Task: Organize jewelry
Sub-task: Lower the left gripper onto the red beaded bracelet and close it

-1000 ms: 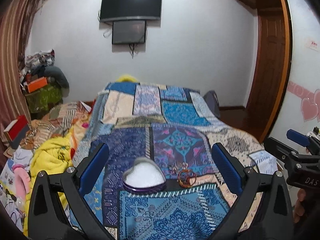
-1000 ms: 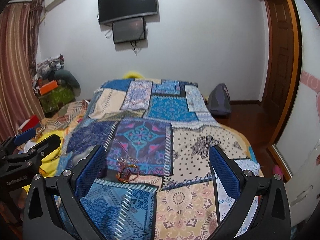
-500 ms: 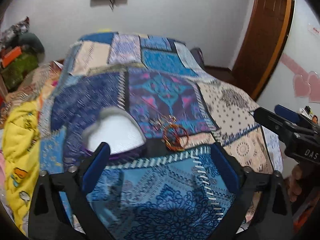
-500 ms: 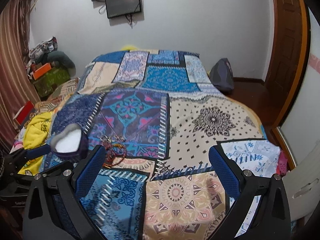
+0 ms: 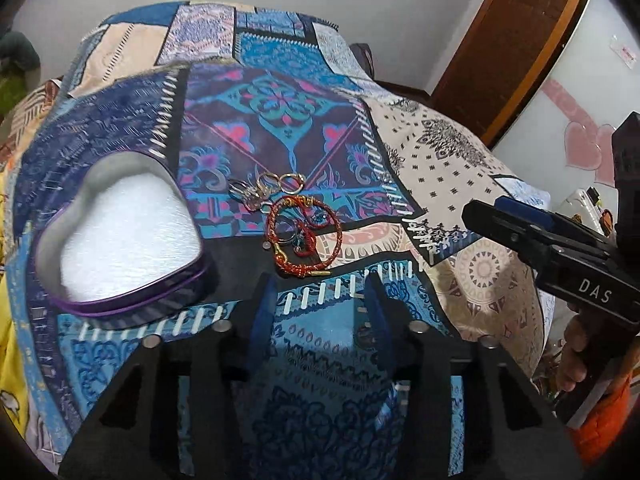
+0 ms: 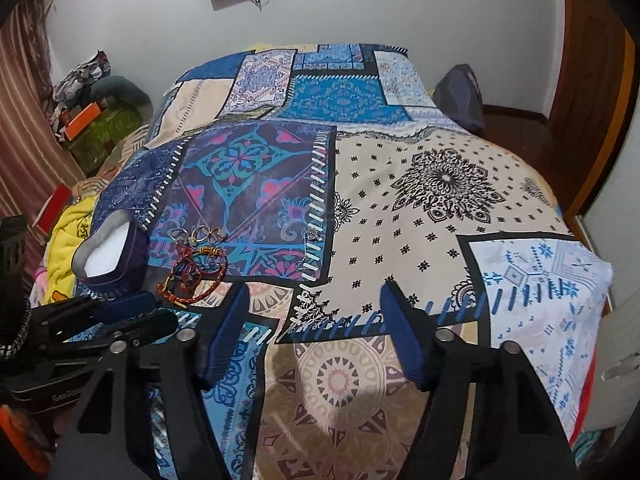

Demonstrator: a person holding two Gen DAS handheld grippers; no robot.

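left tongs (image 5: pixel 320 280) line up on the red braided cord bracelet (image 5: pixel 302 236)

both tongs part-open, empty (right tongs (image 6: pixel 316 300) waiting aside); bracelet lies on the patchwork bedspread (image 5: pixel 452 168) beside the purple heart-shaped tin (image 5: pixel 120 240), presumably its destination.

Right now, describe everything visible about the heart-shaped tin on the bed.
The heart-shaped tin is an open, lidless box with a shiny purple metallic wall and rolled rim. A white, foam-like pad lines its bottom, and nothing lies on the pad. It sits flat on the patchwork bedspread, left of the red bracelet and clear of it. Neither gripper touches it; the left gripper hangs nearby, toward the bracelet.
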